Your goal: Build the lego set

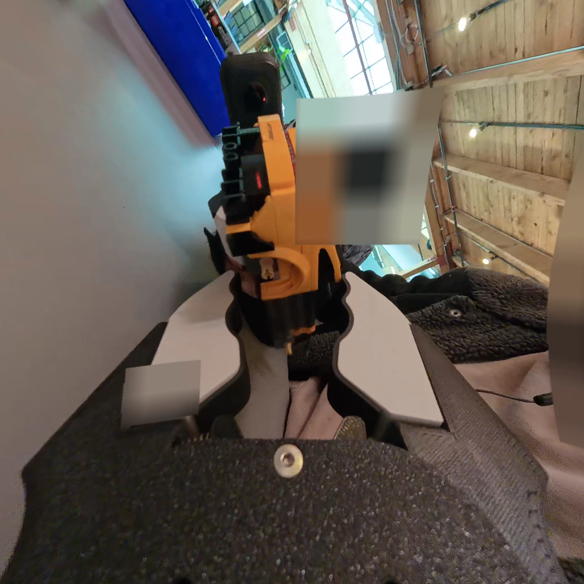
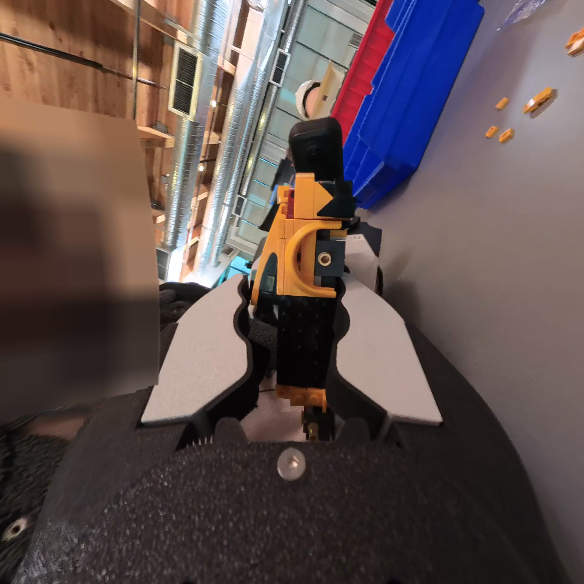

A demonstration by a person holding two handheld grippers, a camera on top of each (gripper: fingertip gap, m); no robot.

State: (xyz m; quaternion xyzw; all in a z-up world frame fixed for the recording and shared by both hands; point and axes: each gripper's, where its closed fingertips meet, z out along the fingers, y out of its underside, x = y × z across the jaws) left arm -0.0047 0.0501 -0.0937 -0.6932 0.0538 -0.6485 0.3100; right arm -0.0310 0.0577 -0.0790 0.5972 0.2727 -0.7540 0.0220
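Grey bench (image 2: 474,284) carries stacked blue bins (image 2: 410,94), one red bin (image 2: 357,79) behind them, contents hidden, and five small orange bricks (image 2: 505,136) loose. Both my claws clamp one orange-and-black brick model (image 2: 303,331): right claw (image 2: 292,284) on its black base, left claw (image 1: 289,278) on the opposite end.

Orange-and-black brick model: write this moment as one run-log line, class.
left gripper: gripping orange-and-black brick model | right gripper: gripping same model | model: raised off grey table
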